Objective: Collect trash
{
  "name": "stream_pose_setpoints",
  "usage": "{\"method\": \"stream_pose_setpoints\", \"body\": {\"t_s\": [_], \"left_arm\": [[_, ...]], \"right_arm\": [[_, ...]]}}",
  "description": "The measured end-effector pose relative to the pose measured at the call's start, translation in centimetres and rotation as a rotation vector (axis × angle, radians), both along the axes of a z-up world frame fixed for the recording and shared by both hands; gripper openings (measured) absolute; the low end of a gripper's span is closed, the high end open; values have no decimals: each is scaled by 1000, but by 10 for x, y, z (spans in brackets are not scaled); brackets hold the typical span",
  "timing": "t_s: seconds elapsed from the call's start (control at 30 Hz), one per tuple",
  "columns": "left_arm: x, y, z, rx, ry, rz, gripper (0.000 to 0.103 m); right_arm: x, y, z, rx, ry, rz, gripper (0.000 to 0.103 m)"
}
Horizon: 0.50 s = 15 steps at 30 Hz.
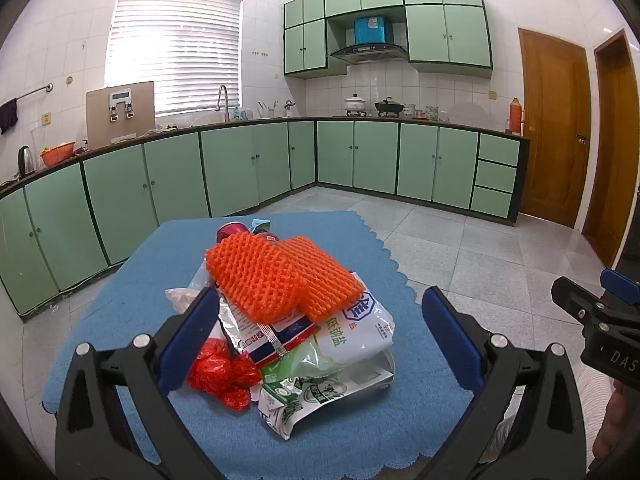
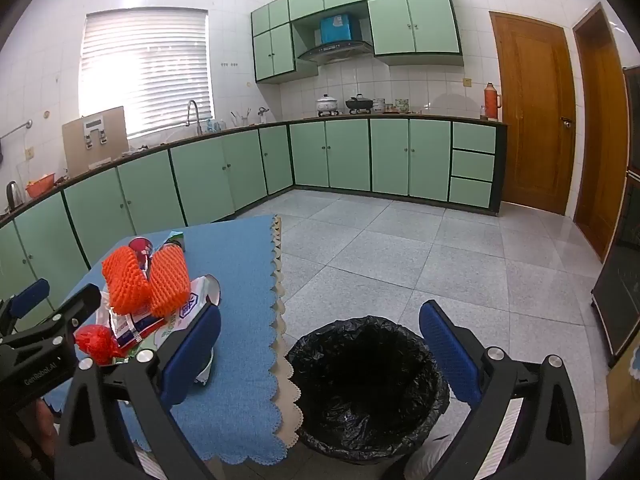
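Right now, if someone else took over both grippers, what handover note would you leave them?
Left gripper: open, empty, aimed at the pile with its blue fingers either side of it, not gripping.
Right gripper: open, empty, hovering above the round bin with the black plastic liner.
Trash: all heaped on the blue scalloped table mat: two orange foam fruit nets on top, a white salt bag, a crumpled red plastic wrapper, a green-and-white carton, a red can behind.
Bin stands on the floor beside the table's edge.
Done: nothing visibly binned; the liner's inside is too dark to tell.
Left: move every piece into the bin.
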<state>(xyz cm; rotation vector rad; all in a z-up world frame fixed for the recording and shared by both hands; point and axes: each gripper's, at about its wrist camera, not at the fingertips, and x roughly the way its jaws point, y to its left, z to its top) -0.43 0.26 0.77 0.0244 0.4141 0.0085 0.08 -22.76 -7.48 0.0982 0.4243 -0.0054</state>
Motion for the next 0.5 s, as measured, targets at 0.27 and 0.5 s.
{"method": "stream_pose_setpoints", "body": {"t_s": [0.27, 0.5], "left_arm": [[-1, 0, 3, 1, -13, 3, 98], [-2, 0, 4, 4, -19, 3, 98]], "right_arm": [[-1, 0, 0, 4, -7, 0, 97], [-1, -1, 1, 5, -9, 2, 97]]}}
